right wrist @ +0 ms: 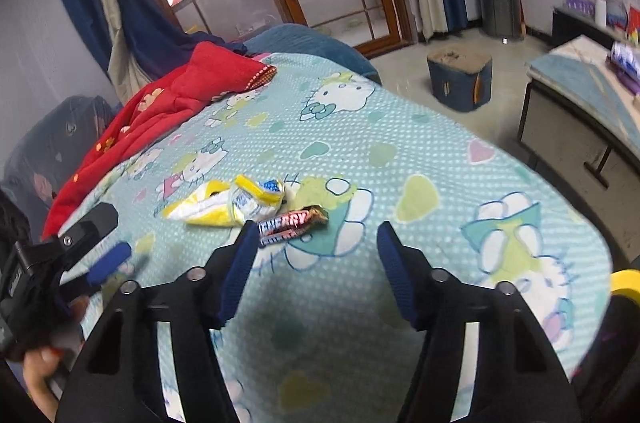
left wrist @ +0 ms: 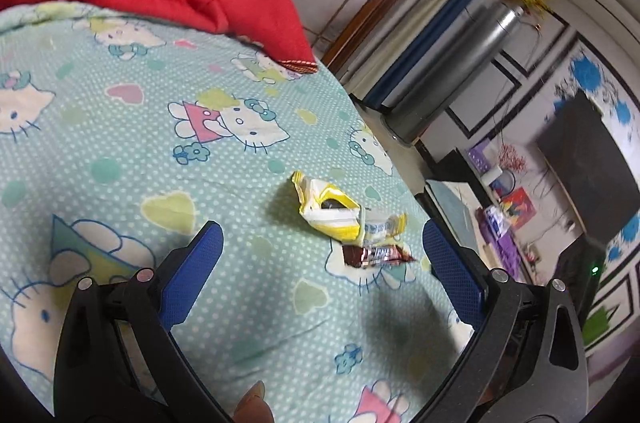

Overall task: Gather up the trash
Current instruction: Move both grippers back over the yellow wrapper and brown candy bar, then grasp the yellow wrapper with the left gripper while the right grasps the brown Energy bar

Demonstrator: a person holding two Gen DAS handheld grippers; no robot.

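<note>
Left wrist: our left gripper (left wrist: 322, 251) hovers, fingers spread, empty. Yellow wrapper (left wrist: 326, 207) and brown bar (left wrist: 378, 255) lie on the bed (left wrist: 120, 163) toward 1 o'clock, uncollected.

Right wrist: right gripper (right wrist: 316, 243) agape, empty; bar (right wrist: 294, 222) at 11 o'clock beside the left finger, long axis 8-to-2.

Left hand-held gripper (left wrist: 322, 243) and right hand-held gripper (right wrist: 316, 239) both hover, jaws spread wide.

Bedsheet (right wrist: 420, 151): open across centre and right of frame. Obstacles: red blanket (right wrist: 168, 107) upper left; wrapper pile (right wrist: 236, 205) centre; left gripper (right wrist: 100, 247) lower left.
</note>
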